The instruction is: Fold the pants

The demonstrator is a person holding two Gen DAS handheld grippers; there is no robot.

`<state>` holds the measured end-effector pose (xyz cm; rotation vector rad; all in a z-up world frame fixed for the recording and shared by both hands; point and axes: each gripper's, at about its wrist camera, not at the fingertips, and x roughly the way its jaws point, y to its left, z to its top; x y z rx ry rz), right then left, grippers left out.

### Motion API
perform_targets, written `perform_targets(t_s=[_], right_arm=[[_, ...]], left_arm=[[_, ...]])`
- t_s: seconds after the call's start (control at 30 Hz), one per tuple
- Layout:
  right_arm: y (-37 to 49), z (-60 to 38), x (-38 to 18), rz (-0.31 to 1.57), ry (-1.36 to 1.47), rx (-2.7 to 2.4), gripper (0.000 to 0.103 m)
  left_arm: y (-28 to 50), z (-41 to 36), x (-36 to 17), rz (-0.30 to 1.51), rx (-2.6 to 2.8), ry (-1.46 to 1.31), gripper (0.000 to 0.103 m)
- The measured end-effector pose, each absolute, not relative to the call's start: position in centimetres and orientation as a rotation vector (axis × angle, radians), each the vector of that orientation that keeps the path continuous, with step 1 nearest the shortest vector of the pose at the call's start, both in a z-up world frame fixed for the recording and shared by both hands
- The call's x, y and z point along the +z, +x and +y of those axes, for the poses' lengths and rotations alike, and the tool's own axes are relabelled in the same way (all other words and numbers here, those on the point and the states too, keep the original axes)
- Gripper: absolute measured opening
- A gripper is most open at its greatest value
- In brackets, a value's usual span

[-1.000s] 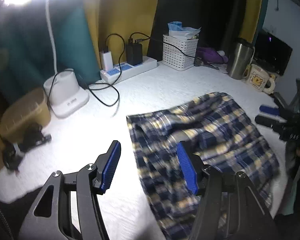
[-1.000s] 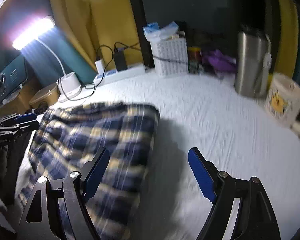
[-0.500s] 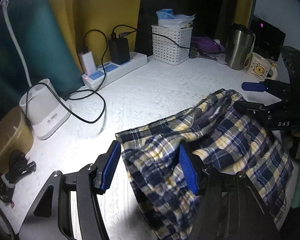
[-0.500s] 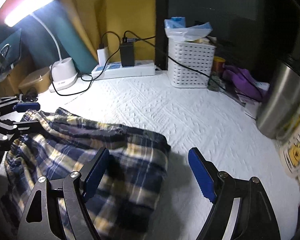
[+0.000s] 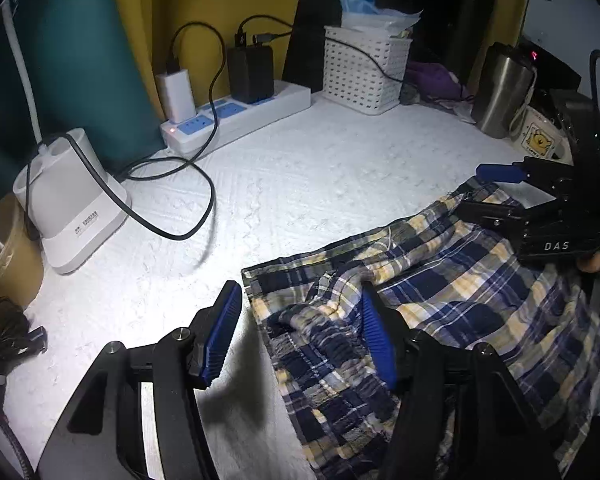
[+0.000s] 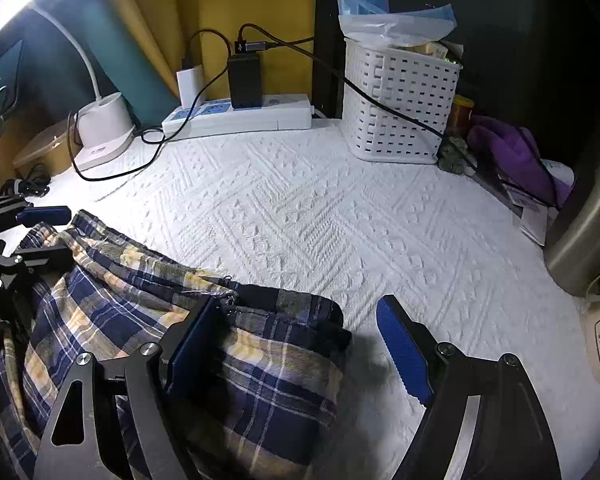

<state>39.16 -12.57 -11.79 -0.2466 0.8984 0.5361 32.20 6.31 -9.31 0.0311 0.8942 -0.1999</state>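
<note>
The blue, yellow and white plaid pants (image 5: 440, 288) lie rumpled at the near edge of the white textured cloth (image 5: 300, 184). My left gripper (image 5: 300, 340) is open, straddling the pants' left corner, its right finger resting on the fabric. In the right wrist view the pants (image 6: 140, 320) fill the lower left. My right gripper (image 6: 300, 344) is open, its jaws either side of the pants' right corner, left finger on the fabric. Each gripper shows in the other's view: the right one (image 5: 496, 188) and the left one (image 6: 48, 232), both with jaws apart.
At the back stand a white lamp base (image 5: 68, 200), a power strip (image 5: 236, 116) with chargers and trailing black cables, a white basket (image 5: 364, 68), a steel tumbler (image 5: 500, 92) and a bear mug (image 5: 540, 140). A purple cloth (image 6: 512, 156) lies right of the basket.
Both grippers have moved down and closer to the pants' two far corners. The pants now lie more rumpled, with both corners between open jaws.
</note>
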Motion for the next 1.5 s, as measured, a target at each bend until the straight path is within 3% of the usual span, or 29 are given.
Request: perform_targets(t_s=[0.4,1.03,1.5], right_arm=[[39.6,-12.9,-12.1,0.912,-0.2,0.517,0.082],[35.2,-16.8,-7.3,0.831,-0.115,0.434,0.082],[28.6,-20.0,-9.5,0.943,0.022,0.459,0.082]], left_arm=[[32.7,7.3,-9.8,0.874,-0.175,0.008,0.061],[28.2,8.2,-4.4,0.78,-0.125,-0.047,0.061],[24.0,5.3,-7.6,0.884,-0.191,-0.086,0.061]])
